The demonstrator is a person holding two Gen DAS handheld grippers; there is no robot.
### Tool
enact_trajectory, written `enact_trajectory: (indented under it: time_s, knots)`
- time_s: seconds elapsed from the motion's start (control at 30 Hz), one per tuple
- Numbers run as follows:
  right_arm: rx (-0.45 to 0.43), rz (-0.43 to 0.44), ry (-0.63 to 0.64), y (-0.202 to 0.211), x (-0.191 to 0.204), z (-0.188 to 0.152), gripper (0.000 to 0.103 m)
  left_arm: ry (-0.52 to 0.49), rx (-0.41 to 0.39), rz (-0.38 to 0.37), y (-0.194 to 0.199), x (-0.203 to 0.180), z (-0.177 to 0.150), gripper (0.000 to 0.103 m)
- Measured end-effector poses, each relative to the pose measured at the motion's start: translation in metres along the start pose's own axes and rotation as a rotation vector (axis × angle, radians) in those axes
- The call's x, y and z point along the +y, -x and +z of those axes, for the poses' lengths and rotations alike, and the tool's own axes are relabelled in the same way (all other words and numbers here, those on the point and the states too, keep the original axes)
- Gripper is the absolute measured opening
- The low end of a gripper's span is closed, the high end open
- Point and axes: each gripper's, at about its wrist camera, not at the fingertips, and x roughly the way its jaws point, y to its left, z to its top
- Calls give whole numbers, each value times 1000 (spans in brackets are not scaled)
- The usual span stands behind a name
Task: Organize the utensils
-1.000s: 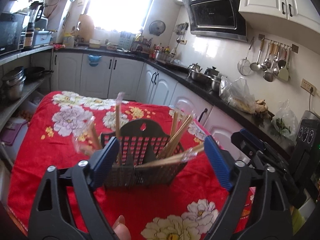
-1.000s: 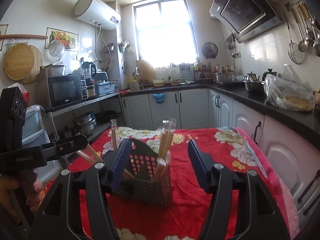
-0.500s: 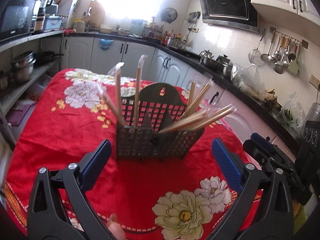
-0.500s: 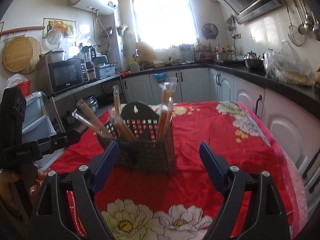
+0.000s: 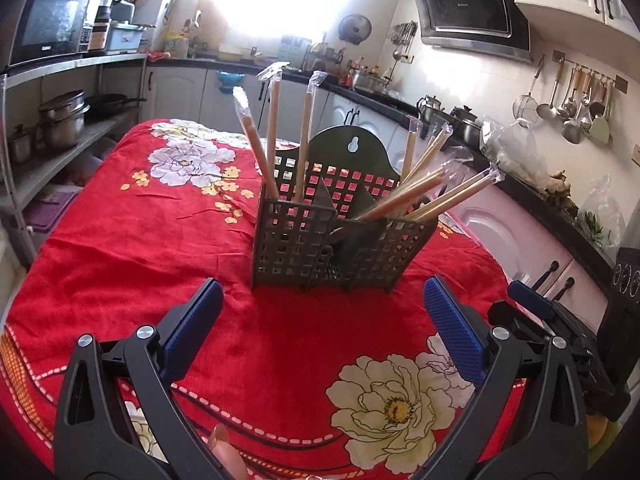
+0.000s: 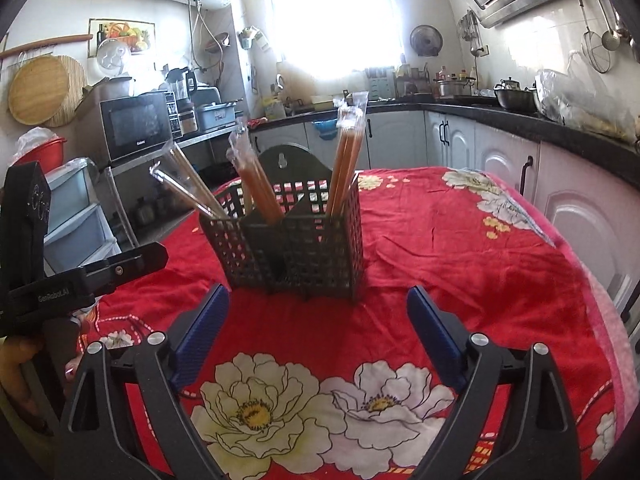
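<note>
A dark grey perforated utensil caddy (image 5: pixel 340 240) stands upright on the red floral tablecloth (image 5: pixel 120 248); it also shows in the right wrist view (image 6: pixel 296 248). Several plastic-wrapped wooden chopsticks (image 5: pixel 432 196) stick out of its compartments, some upright (image 6: pixel 346 156), some leaning outward. My left gripper (image 5: pixel 322 304) is open and empty, held a short way in front of the caddy. My right gripper (image 6: pixel 318 304) is open and empty, also just short of the caddy. The right gripper's body shows at the lower right of the left wrist view (image 5: pixel 560 320).
The cloth-covered table (image 6: pixel 500 264) fills the middle. Kitchen counters with white cabinets (image 6: pixel 560 168) run along the right and back. Open shelves with pots (image 5: pixel 60 120) and a microwave (image 6: pixel 136 124) stand on the left. Ladles hang on the wall (image 5: pixel 576 100).
Both grippers have drawn back from the caddy, which was between their fingers a second ago. The caddy stands free on the cloth with the chopsticks in it.
</note>
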Motion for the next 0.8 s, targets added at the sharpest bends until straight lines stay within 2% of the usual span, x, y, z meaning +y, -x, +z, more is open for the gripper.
enact_trajectory:
  time_s: [0.23,0.5,0.8]
  knots:
    - [-47,-27,9,1,2,-13,94,-20,-59,20,0,-1,-14,92]
    - [-176,-82,57,11,4,-25,97,-47,-126,46,-2,-5,-23,92]
    - [-193,-92,66,12,7,-27,97,-73,-131,43,-5,-7,-33,92]
